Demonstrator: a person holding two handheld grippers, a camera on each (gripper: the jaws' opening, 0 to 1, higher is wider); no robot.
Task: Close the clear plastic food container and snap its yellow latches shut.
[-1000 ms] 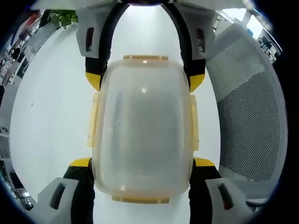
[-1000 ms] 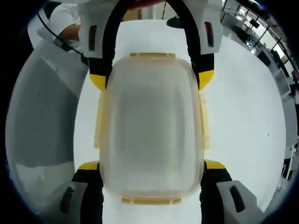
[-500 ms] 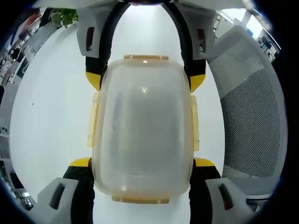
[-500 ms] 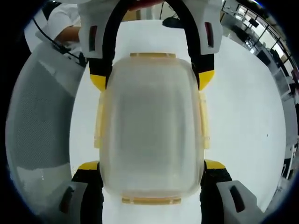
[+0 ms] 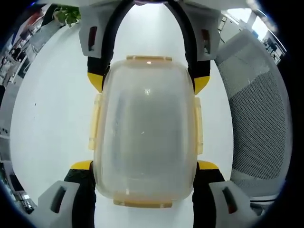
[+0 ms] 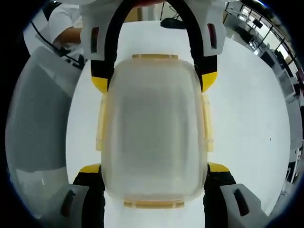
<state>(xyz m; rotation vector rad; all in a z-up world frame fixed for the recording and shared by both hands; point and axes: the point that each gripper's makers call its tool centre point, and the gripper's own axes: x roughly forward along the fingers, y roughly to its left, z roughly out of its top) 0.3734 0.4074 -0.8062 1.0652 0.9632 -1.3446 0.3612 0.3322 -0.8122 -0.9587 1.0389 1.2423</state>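
White counter (image 5: pixel 52 118): lidded container (image 5: pixel 145 133), long axis running between left gripper (image 5: pixel 145 164) and right gripper (image 6: pixel 154 166), fingers spread astride its ends.

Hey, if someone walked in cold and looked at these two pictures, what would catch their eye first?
The clear plastic food container, lid on, sits dead centre of the left gripper view, with yellow latches along its edges. Yellow-tipped tools flank it at both ends: the left tool at the bottom, the right tool coming in from the top. A grey mesh chair stands beside the white table.
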